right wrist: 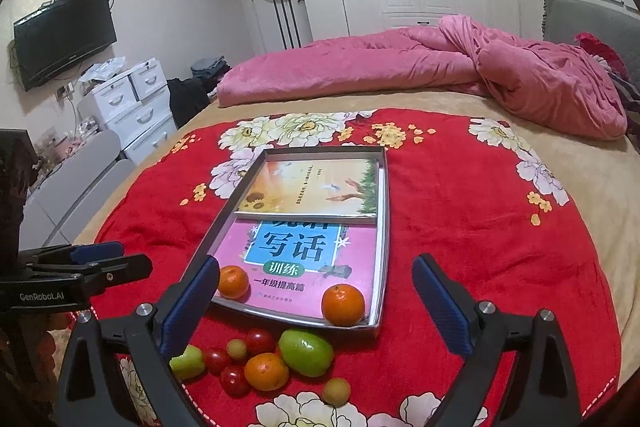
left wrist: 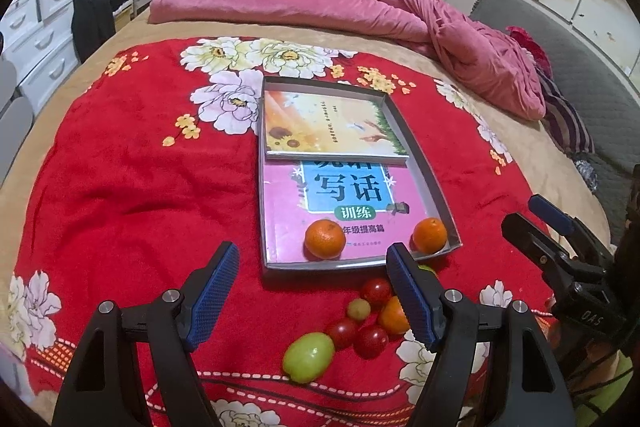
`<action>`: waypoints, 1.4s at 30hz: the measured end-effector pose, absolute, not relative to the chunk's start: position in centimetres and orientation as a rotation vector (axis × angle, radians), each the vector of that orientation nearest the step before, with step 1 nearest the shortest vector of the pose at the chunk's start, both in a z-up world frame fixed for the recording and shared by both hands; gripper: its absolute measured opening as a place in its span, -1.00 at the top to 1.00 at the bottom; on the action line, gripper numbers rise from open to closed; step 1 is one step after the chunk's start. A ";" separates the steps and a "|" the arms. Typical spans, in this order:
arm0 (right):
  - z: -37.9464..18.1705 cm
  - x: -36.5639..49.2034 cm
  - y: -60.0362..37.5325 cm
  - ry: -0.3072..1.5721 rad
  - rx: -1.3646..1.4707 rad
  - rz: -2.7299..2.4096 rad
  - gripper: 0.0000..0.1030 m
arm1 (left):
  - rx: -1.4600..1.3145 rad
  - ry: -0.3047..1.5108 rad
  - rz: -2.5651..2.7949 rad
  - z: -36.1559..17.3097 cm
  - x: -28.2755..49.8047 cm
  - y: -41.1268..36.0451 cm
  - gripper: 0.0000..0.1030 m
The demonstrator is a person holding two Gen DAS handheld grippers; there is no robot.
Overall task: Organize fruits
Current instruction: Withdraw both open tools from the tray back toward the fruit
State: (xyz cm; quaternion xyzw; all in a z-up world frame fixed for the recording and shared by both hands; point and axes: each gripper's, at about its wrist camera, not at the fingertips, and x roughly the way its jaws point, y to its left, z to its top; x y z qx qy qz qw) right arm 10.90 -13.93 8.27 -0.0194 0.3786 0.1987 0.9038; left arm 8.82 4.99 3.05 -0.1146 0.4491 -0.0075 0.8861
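Both tools gape empty, the right tool opening, and the loose fruit lies just below it, nearer than the left tool.

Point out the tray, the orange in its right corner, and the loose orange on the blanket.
tray (right wrist: 385, 227), right wrist view, right wall.
right-corner orange (right wrist: 343, 305), right wrist view, centre.
loose orange (right wrist: 266, 371), right wrist view, centre.

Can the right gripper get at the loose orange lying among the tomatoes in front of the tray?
Probably yes. The right gripper is open and empty, its jaws opening. The orange lies uncovered on the red blanket, though cherry tomatoes and a green fruit crowd it closely.
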 end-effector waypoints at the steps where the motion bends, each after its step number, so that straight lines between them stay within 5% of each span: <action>1: 8.2 10.8 -13.9 0.785 -0.041 0.413 -0.89 | -0.237 0.934 -0.017 3.0 8.7 5.0 -0.50; 42: 5.2 7.7 -11.9 0.902 -0.059 0.498 -0.98 | -0.206 1.033 -0.069 0.1 5.6 4.9 -0.57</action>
